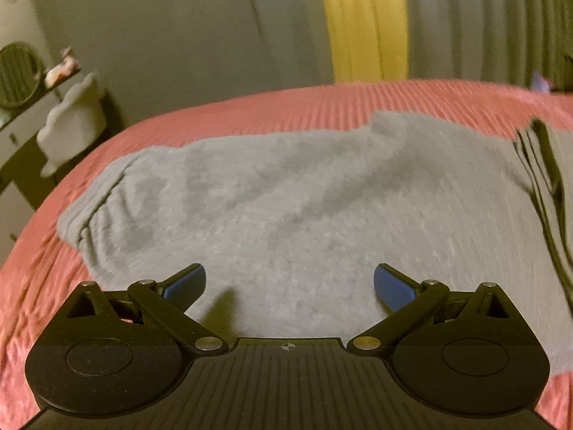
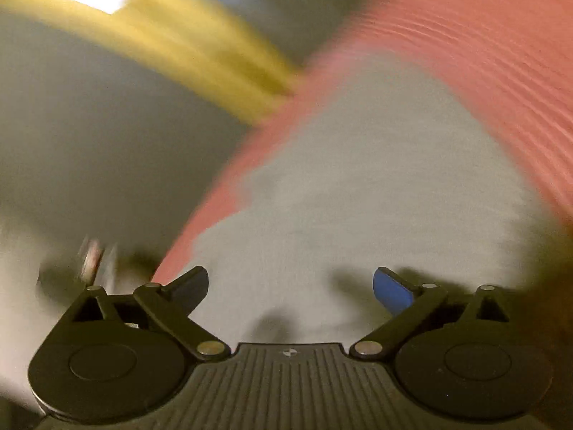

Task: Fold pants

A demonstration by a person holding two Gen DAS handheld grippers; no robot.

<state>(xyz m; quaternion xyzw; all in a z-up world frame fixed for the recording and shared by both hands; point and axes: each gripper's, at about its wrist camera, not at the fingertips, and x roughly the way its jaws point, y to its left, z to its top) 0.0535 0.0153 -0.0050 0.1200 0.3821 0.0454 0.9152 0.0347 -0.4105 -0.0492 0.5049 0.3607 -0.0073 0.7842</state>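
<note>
Grey fleece pants lie spread on a pink ribbed bedspread, with dark stripes along the folded edge at the right. My left gripper hovers over the near part of the pants, its blue pads wide apart with nothing between them. In the right wrist view, which is tilted and motion-blurred, the same grey pants fill the middle on the pink bedspread. My right gripper is open above the cloth and holds nothing.
A yellow curtain hangs beyond the far edge of the bed. At the left stands a dresser with a round mirror and a white cloth draped over it. The curtain shows again as a blurred streak.
</note>
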